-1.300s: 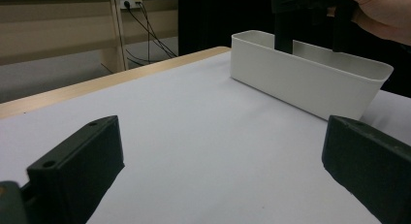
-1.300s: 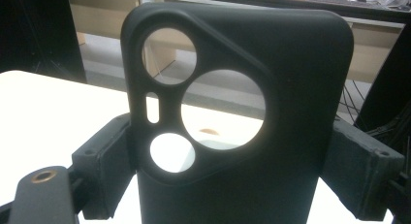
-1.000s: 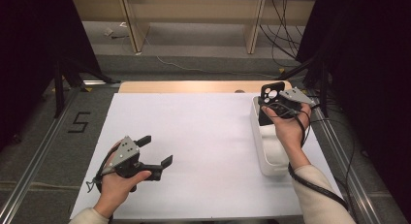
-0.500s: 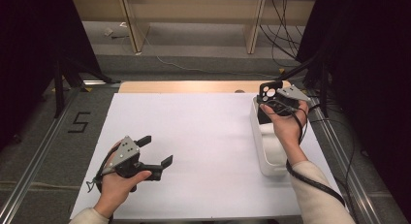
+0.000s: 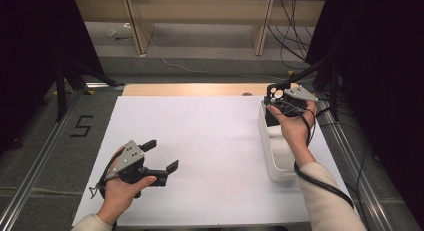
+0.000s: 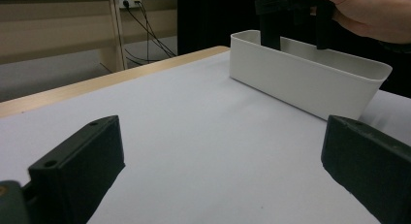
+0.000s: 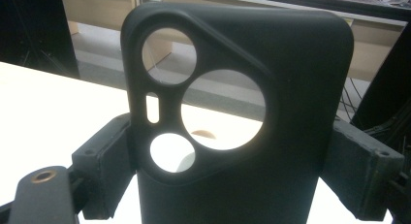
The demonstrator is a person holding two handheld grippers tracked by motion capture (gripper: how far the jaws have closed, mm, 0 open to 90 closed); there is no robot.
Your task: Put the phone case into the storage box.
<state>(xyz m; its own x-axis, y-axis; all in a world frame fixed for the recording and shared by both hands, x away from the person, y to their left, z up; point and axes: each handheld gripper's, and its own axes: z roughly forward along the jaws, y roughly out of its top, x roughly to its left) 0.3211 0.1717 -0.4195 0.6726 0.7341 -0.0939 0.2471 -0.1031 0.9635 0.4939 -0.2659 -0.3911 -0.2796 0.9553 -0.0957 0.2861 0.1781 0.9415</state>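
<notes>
In the high view, the right gripper [image 5: 276, 97] holds a black phone case [image 5: 274, 92] upright over the far end of the white bin [image 5: 274, 158], near the table's right edge. The left gripper [image 5: 161, 157] hangs slack-jawed over bare white sheet [image 5: 210, 141]. The left gripper view shows wide open sheet [image 6: 203, 132] before the bin [image 6: 300, 78]. In the right gripper view, the jaws clamp the case [image 7: 291, 112] by its side edges.
</notes>
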